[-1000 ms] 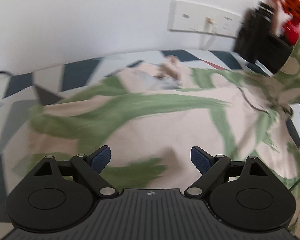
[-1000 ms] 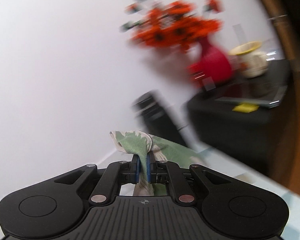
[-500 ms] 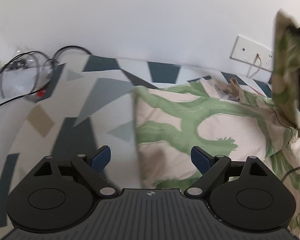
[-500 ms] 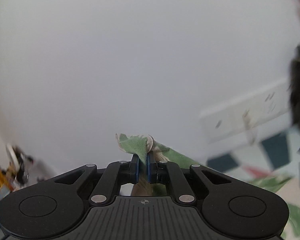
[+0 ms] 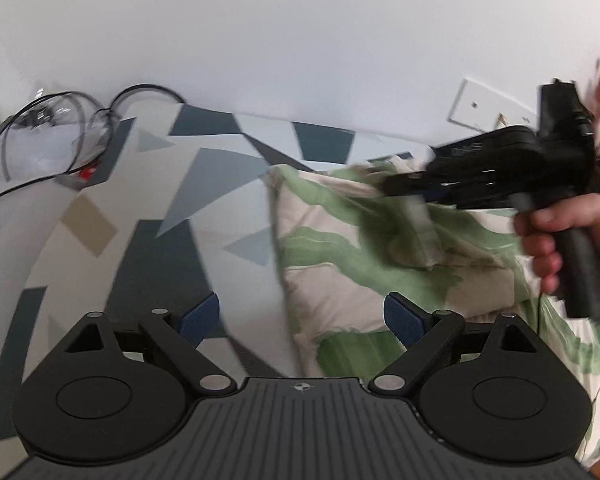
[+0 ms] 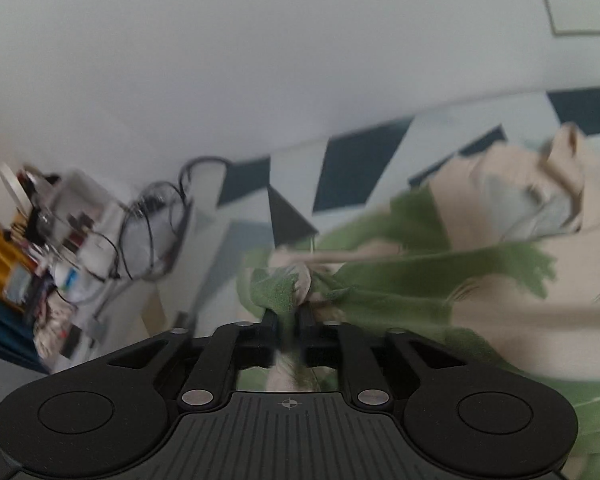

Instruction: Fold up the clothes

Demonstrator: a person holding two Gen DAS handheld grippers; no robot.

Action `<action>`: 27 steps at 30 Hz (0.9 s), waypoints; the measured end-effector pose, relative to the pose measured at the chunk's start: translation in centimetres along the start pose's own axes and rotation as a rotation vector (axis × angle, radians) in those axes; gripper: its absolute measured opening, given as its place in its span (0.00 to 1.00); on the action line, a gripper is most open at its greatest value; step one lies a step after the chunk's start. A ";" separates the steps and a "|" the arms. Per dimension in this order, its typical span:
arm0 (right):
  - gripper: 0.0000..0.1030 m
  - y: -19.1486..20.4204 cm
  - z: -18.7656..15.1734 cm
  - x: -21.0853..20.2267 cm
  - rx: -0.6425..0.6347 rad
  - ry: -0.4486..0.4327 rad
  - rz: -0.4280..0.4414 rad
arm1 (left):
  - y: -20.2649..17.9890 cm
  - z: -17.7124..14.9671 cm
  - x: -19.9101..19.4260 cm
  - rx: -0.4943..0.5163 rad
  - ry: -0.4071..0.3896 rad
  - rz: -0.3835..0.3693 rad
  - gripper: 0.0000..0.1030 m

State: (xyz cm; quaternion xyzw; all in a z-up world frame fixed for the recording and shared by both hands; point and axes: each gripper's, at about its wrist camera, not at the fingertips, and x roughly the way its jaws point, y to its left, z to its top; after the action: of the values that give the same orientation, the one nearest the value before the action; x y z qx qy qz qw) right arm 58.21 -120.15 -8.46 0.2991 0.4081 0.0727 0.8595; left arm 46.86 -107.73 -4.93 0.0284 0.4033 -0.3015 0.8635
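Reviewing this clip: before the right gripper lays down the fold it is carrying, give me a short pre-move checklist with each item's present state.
1. Right gripper has the garment: ok, jaws shut on a green and cream edge.
2. Left gripper is free: ok, jaws open, nothing between them.
3. Carried edge is over the rest of the garment: ok, the left wrist view shows it above the spread cloth.
4. Lower layer is flat: cannot tell, blur hides the creases.
5. Cables are away from the garment: ok, they lie at the far left of the patterned surface.
6. Edges will line up: cannot tell, the near hem is out of view.
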 end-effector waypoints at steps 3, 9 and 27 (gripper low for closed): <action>0.45 -1.4 -0.2 -0.9 0.068 -0.064 0.011 | -0.9 0.5 1.1 0.025 0.026 -0.028 0.89; 0.45 -7.6 -1.1 -10.5 0.245 -0.248 0.036 | -2.6 2.3 5.7 -0.039 0.118 -0.115 0.89; 0.45 -23.8 -15.3 -23.3 0.953 -0.572 -0.018 | -2.4 5.4 12.5 -0.401 0.219 -0.226 0.13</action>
State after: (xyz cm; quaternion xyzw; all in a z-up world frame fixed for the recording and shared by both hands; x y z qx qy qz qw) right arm 28.74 -141.10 -14.25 0.6592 0.1490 -0.2116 0.7060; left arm 55.41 -117.48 -9.73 -0.1563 0.5467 -0.3053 0.7639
